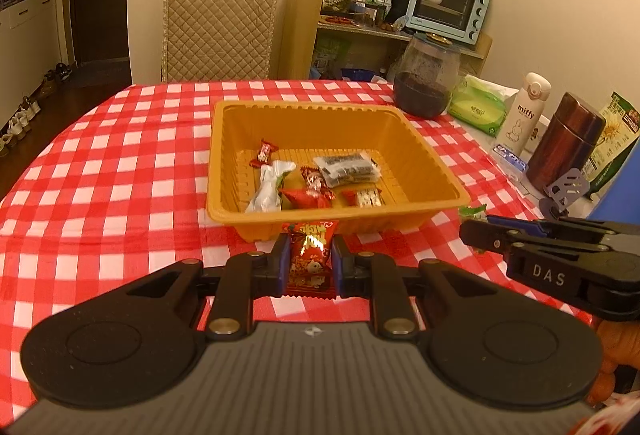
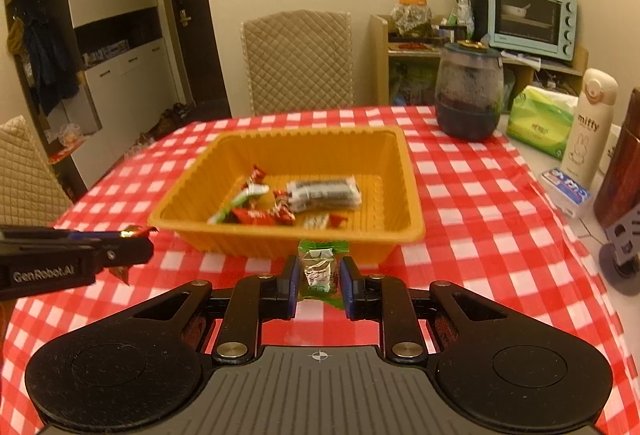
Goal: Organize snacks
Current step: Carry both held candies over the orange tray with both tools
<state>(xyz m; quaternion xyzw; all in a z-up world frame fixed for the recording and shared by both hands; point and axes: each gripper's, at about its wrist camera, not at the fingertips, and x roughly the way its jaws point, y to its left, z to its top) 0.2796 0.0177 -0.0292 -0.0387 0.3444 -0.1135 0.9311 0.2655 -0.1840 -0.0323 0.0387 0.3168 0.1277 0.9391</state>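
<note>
Several wrapped snacks already lie in the orange tray [image 1: 424, 163] on the table [image 1: 120, 163]; two more remain to be placed. The left gripper [image 1: 310, 259] is clamped on a red snack packet [image 1: 310, 255], and the right gripper [image 2: 319, 275] on a green-wrapped candy [image 2: 319, 267]. Both are held just short of the tray's near rim, long axes pointing toward the tray.

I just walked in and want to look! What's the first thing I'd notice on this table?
Probably the orange tray in the middle of the red-and-white checked tablecloth, with a few wrapped snacks lying in it. Right in front of it, the left claw pinches a red snack packet, and the right claw pinches a green-wrapped snack. A big dark jar stands behind the tray, to the right.
</note>
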